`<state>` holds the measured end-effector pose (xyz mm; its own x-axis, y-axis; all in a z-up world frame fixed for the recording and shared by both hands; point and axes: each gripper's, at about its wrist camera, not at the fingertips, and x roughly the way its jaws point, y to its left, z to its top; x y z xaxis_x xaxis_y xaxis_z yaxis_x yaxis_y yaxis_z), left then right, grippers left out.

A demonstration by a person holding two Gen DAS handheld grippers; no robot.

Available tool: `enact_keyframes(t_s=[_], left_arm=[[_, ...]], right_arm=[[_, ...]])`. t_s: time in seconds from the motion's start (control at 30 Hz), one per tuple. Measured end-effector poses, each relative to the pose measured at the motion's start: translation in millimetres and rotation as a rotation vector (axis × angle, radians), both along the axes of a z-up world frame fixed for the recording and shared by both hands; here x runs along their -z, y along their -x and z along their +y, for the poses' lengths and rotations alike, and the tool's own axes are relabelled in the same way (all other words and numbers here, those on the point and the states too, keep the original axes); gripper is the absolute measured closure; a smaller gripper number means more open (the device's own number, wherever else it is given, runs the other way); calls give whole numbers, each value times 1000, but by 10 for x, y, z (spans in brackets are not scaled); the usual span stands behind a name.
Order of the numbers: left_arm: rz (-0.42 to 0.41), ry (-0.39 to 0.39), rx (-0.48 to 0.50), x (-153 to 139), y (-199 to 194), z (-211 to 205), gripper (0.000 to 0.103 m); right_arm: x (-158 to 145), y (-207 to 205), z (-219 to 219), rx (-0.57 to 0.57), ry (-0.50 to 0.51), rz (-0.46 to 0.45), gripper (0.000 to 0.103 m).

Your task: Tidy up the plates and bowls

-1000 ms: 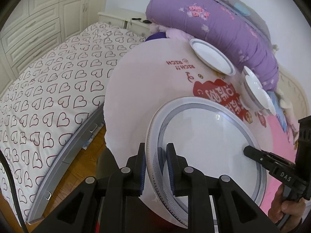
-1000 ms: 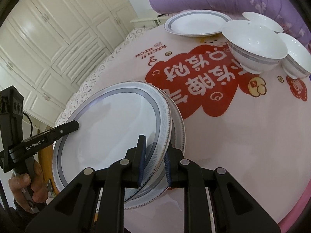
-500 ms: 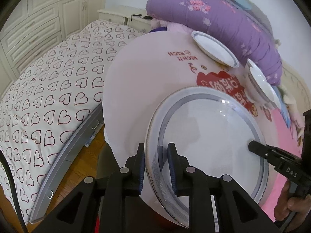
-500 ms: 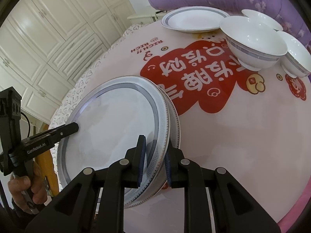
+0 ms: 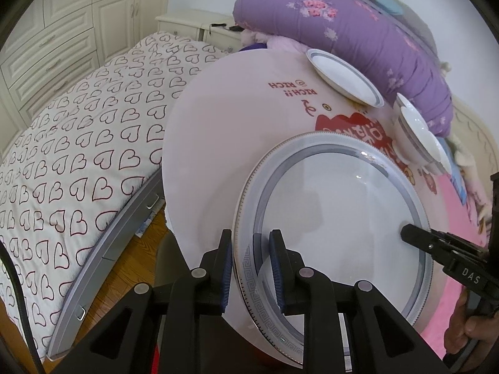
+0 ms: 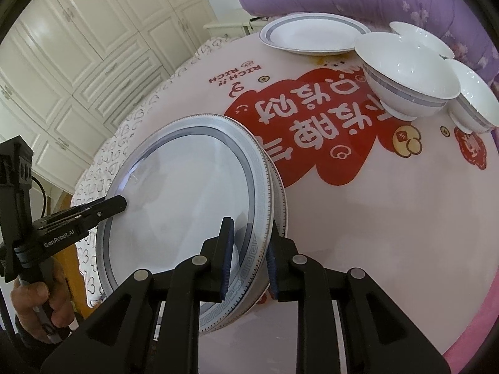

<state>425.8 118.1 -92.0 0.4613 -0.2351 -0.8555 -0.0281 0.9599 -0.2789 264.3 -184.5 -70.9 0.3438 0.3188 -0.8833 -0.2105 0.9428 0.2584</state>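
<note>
Since a second ago the large plate (image 6: pixel 187 199), pinched at opposite rim edges by the left gripper (image 5: pixel 251 268) and right gripper (image 6: pixel 248 258), has sunk closer onto the matching plate beneath (image 6: pixel 279 193) at the table's (image 6: pixel 374 233) near edge. Judged about half done: big plates nearly stacked; the small plate (image 6: pixel 312 35) and three bowls (image 6: pixel 408 71) remain loose at the far side.

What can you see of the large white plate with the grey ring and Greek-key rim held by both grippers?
The large white plate with a grey ring and Greek-key rim looks like glossy glazed ceramic. It is round, shallow and empty. It sits tilted over a second matching plate on the pink round table. The left gripper and right gripper straddle opposite edges, blue pads on either side of the rim; contact is unclear.
</note>
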Motion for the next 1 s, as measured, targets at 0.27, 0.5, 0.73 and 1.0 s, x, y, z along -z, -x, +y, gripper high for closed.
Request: enact_keyframes(t_s=[0.27, 0.5, 0.73, 1.0], left_arm=[[-9, -21, 4, -11, 15, -28, 85], [-11, -21, 10, 1, 28, -39, 86], [-34, -59, -8, -103, 40, -35, 1], [-95, -64, -34, -319, 97, -8, 1]], right_arm=[[-31, 9, -14, 16, 38, -24, 79], [-75, -1, -81, 23, 42, -37, 75], [-97, -19, -127, 56, 21, -62, 17], [-173, -68, -237, 103, -25, -92, 0]])
